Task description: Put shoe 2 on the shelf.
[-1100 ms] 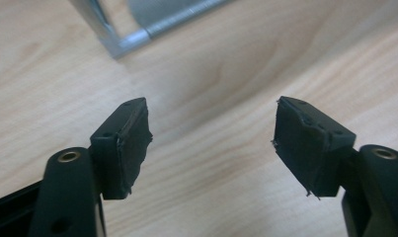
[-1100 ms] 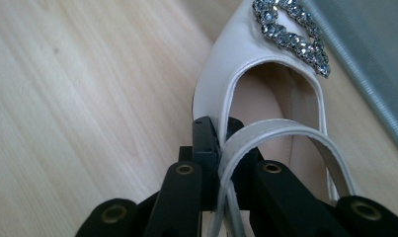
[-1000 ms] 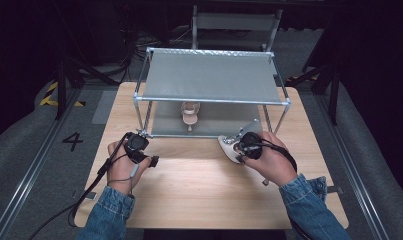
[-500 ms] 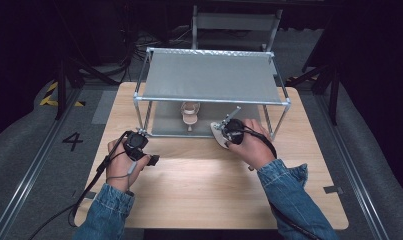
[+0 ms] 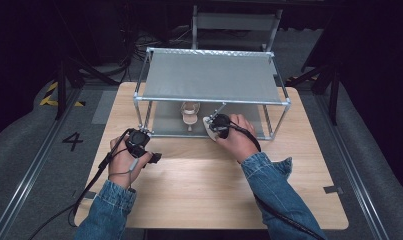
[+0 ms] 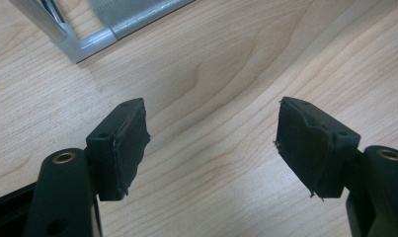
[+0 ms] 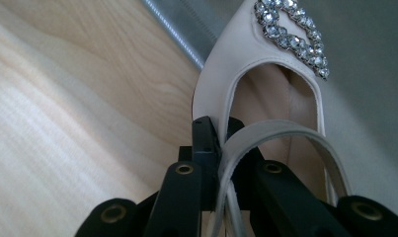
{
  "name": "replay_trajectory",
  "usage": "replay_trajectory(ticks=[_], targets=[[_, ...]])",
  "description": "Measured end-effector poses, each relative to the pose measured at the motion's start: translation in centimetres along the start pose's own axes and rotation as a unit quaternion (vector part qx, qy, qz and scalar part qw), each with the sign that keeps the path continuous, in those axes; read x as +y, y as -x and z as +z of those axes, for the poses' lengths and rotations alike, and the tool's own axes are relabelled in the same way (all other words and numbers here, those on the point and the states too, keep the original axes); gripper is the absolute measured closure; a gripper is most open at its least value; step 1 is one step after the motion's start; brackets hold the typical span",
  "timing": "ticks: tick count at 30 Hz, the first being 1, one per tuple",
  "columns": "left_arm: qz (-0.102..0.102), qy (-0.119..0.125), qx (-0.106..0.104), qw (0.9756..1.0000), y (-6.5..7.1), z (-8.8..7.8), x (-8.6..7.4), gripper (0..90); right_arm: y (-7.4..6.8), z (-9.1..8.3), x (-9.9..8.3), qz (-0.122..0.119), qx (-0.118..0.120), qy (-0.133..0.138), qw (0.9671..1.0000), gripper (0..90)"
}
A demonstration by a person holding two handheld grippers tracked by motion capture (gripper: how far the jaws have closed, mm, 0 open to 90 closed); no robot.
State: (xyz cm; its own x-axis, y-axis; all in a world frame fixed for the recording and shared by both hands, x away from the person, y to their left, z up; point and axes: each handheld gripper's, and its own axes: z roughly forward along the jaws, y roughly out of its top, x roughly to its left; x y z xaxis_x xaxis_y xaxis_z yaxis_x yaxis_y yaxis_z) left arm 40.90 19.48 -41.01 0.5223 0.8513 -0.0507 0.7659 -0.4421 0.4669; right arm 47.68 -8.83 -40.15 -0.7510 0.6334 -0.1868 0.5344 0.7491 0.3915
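Note:
A cream pointed shoe (image 7: 265, 64) with a rhinestone buckle hangs in my right gripper (image 7: 218, 133), whose jaws are shut on its side edge by the strap. In the high view that shoe (image 5: 208, 125) and the right gripper (image 5: 216, 122) are at the front edge of the metal shelf rack (image 5: 211, 75), toe toward the grey lower level. A matching shoe (image 5: 190, 114) stands under the shelf top, just left of it. My left gripper (image 6: 211, 143) is open over bare wood, at the rack's front left corner (image 5: 151, 155).
The rack stands at the back of the wooden table (image 5: 204, 190), its front left foot (image 6: 83, 42) close to the left gripper. Bare wood stretches in front of both hands. A chair (image 5: 236, 22) stands behind the table.
My right hand has carried the cream shoe left and forward, up to the rack's front edge beside the other shoe. The left hand has stayed put.

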Motion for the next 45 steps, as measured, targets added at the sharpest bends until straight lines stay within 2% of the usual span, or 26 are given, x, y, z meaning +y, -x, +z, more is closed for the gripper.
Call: replay_trajectory(ticks=[4, 6, 10, 15, 19, 20, 21, 23, 25, 28, 31, 34, 35, 37, 40, 43, 45], targets=[[-0.008, 0.004, -0.001, 1.0, -0.1, -0.1, 0.0, 28.6, 0.0, 0.6, 0.5, -0.003, -0.011, 0.009, 0.9999, 85.9], [-0.004, 0.004, -0.003, 1.0, -0.2, -0.2, 0.0, 28.5, -0.1, 1.2, 0.9, -0.006, -0.023, 0.012, 0.9996, 85.9], [-0.013, 0.006, -0.002, 0.9999, -0.6, -0.4, -0.1, 28.0, -0.2, 2.0, 1.3, -0.01, -0.039, 0.009, 0.9992, 85.9], [-0.012, 0.004, -0.001, 0.9999, -0.7, -0.4, -0.3, 28.0, 0.0, 2.7, 1.5, -0.003, -0.046, 0.018, 0.9988, 85.6], [-0.013, 0.005, -0.001, 0.9999, -0.7, -0.4, -0.3, 28.0, 0.1, 3.3, 1.5, 0.001, -0.04, 0.027, 0.9988, 83.4], [-0.013, 0.004, -0.002, 0.9999, -0.6, -0.4, -0.3, 28.0, 0.2, 3.4, 1.5, 0.003, -0.047, 0.032, 0.9984, 79.8], [-0.013, 0.006, -0.001, 0.9999, -0.6, -0.3, -0.3, 28.0, 0.4, 3.4, 1.5, 0.005, -0.05, 0.044, 0.9978, 71.7], [-0.009, 0.002, -0.001, 1.0, -0.6, -0.3, -0.3, 28.0, 0.4, 3.2, 1.4, 0.017, -0.041, 0.059, 0.9972, 60.4], [-0.007, 0.0, -0.001, 1.0, -0.6, -0.3, -0.2, 28.0, 0.5, 2.8, 1.2, 0.008, -0.045, 0.076, 0.996, 50.6], [-0.01, 0.003, -0.003, 0.9999, -0.6, -0.3, -0.2, 28.0, 0.4, 1.7, 0.7, 0.028, -0.043, 0.091, 0.9945, 46.1], [-0.011, 0.004, -0.003, 0.9999, -0.6, -0.2, 0.0, 28.0, 0.4, 1.0, 0.2, 0.031, -0.045, 0.098, 0.9937, 44.0], [-0.007, -0.001, -0.005, 1.0, -0.4, -0.1, 0.2, 28.0, 0.4, -0.2, -0.6, 0.037, -0.046, 0.11, 0.9922, 42.1], [0.0, 0.003, -0.003, 1.0, -0.4, 0.0, 0.3, 27.9, 0.5, -0.6, -0.9, 0.035, -0.048, 0.115, 0.9916, 41.9], [-0.003, -0.003, -0.01, 0.9999, -0.3, 0.1, 0.4, 27.9, 0.5, -1.9, -1.6, 0.039, -0.048, 0.129, 0.9896, 41.6], [0.0, 0.0, -0.009, 1.0, -0.3, 0.1, 0.5, 27.9, 0.3, -3.6, -3.1, 0.05, -0.048, 0.139, 0.9878, 41.6], [-0.001, 0.001, -0.009, 1.0, -0.3, 0.1, 0.5, 27.9, 0.4, -5.0, -5.0, 0.083, -0.027, 0.139, 0.9864, 41.5], [0.001, -0.001, -0.008, 1.0, -0.3, 0.1, 0.5, 28.0, 0.6, -5.7, -6.2, 0.106, -0.021, 0.138, 0.9845, 40.3]])
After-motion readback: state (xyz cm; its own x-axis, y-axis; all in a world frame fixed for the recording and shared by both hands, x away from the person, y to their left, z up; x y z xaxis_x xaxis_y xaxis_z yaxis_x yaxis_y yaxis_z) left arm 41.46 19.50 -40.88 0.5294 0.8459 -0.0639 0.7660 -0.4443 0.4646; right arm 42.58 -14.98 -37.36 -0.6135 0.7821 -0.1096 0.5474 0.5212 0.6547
